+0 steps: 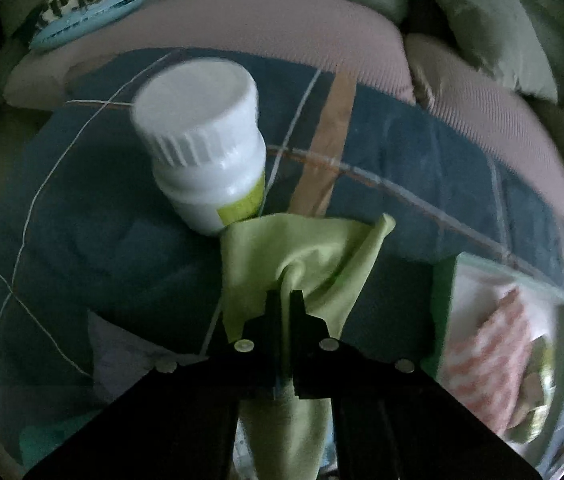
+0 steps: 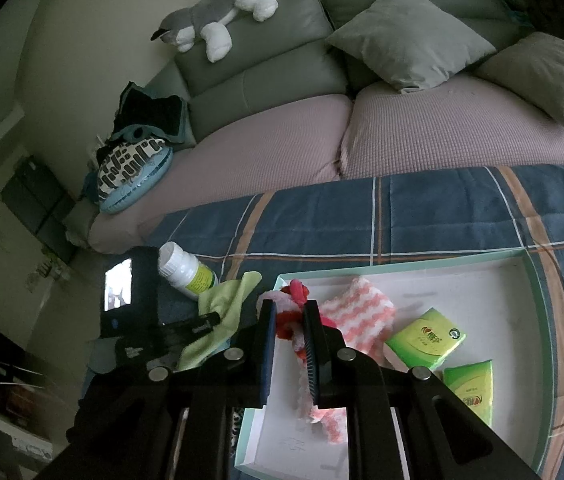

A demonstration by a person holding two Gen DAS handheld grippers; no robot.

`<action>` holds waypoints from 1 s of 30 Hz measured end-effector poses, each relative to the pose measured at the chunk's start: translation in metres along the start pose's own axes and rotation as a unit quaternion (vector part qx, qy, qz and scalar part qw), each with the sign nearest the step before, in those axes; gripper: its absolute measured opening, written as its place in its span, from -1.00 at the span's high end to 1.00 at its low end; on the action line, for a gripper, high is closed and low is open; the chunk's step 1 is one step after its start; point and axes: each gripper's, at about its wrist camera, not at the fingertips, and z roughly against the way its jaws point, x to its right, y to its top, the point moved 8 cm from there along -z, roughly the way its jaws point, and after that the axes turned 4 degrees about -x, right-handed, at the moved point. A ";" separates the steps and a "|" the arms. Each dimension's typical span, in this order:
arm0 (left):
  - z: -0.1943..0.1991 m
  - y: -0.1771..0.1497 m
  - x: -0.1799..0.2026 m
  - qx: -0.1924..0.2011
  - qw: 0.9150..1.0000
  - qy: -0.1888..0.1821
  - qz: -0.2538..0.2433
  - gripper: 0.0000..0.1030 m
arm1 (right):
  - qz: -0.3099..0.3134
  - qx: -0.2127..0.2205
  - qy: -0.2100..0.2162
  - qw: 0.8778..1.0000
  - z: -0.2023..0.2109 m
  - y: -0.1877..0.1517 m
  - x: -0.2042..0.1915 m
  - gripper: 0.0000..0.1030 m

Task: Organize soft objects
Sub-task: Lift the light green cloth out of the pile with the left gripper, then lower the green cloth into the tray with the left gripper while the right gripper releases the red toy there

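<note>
Left gripper (image 1: 285, 294) pinches the green cloth (image 1: 302, 256), jaws closed tight on its bunched fold, right beside the white bottle (image 1: 205, 148). Right gripper (image 2: 289, 308) clamps a red-and-pink fluffy toy (image 2: 296, 322) over the white tray (image 2: 422, 276), where a pink striped cloth (image 2: 356, 308) and two green tissue packs (image 2: 426, 338) lie.

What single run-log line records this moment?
left hand-held gripper: shut on green cloth | right hand-held gripper: shut on red-pink fluffy item over tray | bottle: on blanket
</note>
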 end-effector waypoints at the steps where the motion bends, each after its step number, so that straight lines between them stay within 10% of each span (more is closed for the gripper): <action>1: 0.010 0.000 -0.004 0.009 1.000 0.004 0.011 0.93 | 0.000 0.001 0.000 1.000 0.001 0.000 0.000 0.72; 15: 0.133 0.018 0.061 0.141 0.982 -0.110 -0.054 0.93 | -0.034 0.040 -0.020 0.998 0.034 0.009 0.032 0.72; 30: 0.079 -0.037 0.187 0.073 0.970 -0.118 -0.197 0.92 | -0.113 0.021 -0.130 0.985 0.033 -0.001 0.136 0.71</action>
